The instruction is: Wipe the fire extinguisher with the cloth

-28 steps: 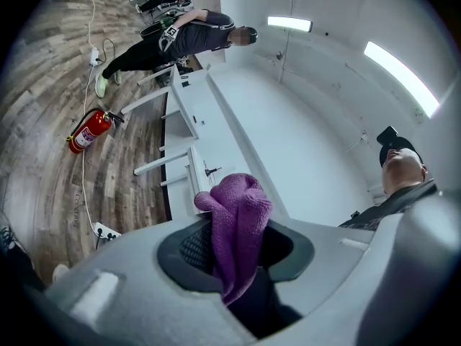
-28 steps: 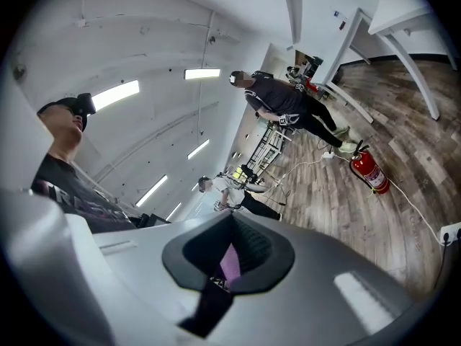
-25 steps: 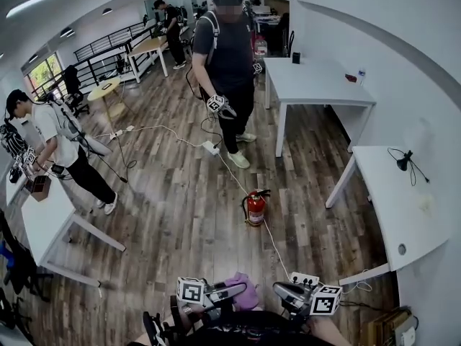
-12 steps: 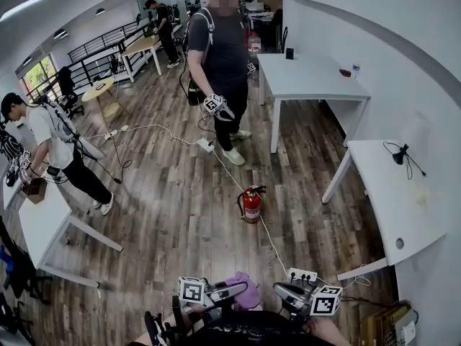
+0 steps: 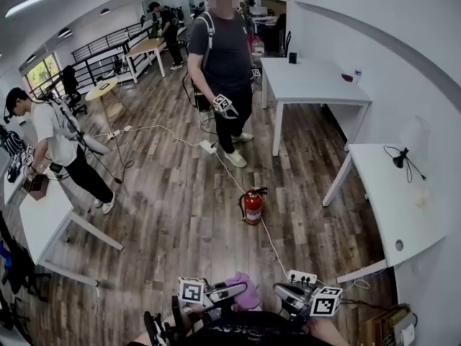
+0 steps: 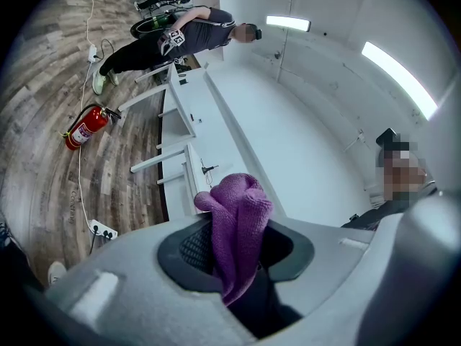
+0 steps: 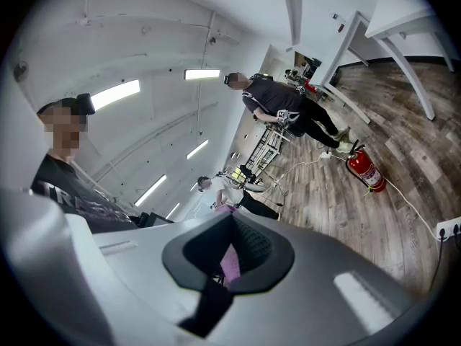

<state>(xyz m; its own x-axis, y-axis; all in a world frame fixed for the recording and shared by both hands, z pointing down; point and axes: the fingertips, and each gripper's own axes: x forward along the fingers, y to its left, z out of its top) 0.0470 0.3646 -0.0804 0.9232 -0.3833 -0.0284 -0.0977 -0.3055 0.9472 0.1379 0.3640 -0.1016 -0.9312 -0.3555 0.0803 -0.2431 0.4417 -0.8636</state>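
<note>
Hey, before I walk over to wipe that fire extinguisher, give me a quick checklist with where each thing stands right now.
1. Cloth clamped in left hand-held gripper: ok.
2. Right hand-held gripper shut and empty: ok.
3. Fire extinguisher upright on the floor: ok.
4. Extinguisher within reach: not ok, it stands well ahead.
5. Walkway free of snags: not ok, a cable lies beside the extinguisher.
</note>
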